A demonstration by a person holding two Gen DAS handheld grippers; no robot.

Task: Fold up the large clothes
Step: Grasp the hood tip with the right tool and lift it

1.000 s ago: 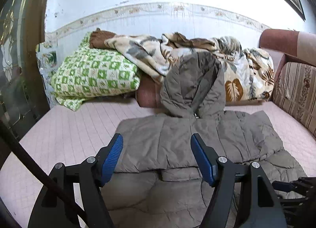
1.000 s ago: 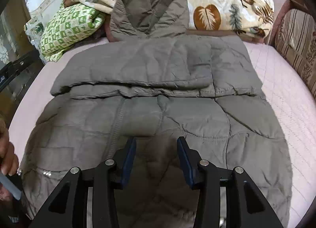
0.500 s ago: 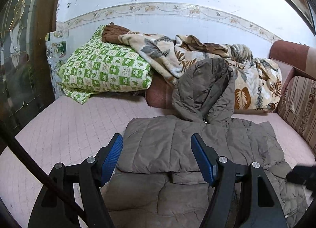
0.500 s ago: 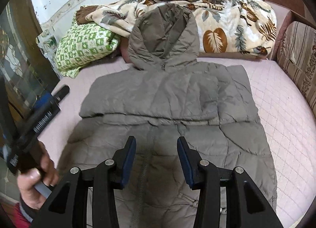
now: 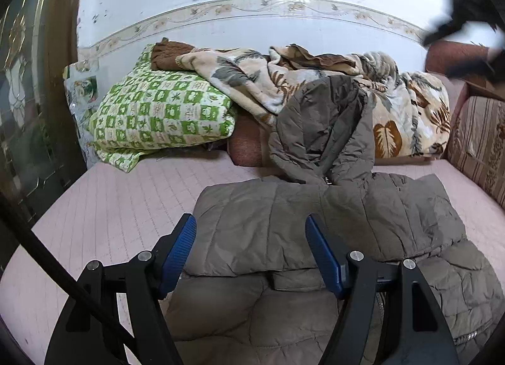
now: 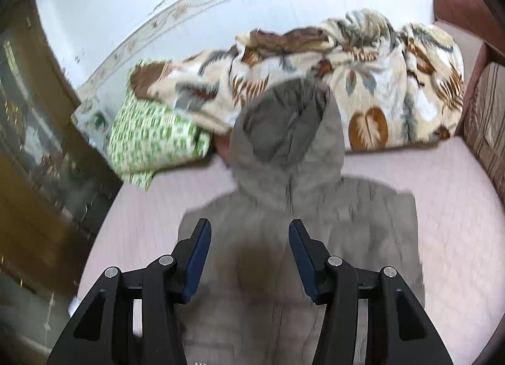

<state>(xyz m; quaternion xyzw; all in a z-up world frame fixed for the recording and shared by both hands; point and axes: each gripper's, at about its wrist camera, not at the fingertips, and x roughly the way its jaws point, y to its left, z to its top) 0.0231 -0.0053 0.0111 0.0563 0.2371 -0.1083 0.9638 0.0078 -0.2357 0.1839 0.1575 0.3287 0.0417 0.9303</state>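
Observation:
A grey-brown padded hooded jacket [image 5: 331, 226] lies flat on the pink quilted bed [image 5: 120, 207], sleeves folded across its chest and its hood [image 5: 318, 125] resting against the bedding behind. My left gripper [image 5: 251, 238] hovers low over the jacket's lower left part, open, nothing between its blue pads. In the right wrist view the jacket [image 6: 300, 232] appears blurred from higher up. My right gripper [image 6: 249, 238] hangs well above it with its jaws opening and nothing between them. A dark blurred piece of the right gripper [image 5: 467, 17] shows at the upper right of the left wrist view.
A green-and-white checked pillow [image 5: 161, 112] and a leaf-print blanket [image 5: 394, 106] are piled along the wall behind the hood. A striped cushion [image 5: 479, 144] and a reddish headboard stand at the right. A dark wooden door frame [image 6: 34, 159] borders the bed's left side.
The right gripper rose high above the jacket, its view pulling back to take in the wall, and its jaws widened. The left gripper stayed put; its view tilted slightly upward.

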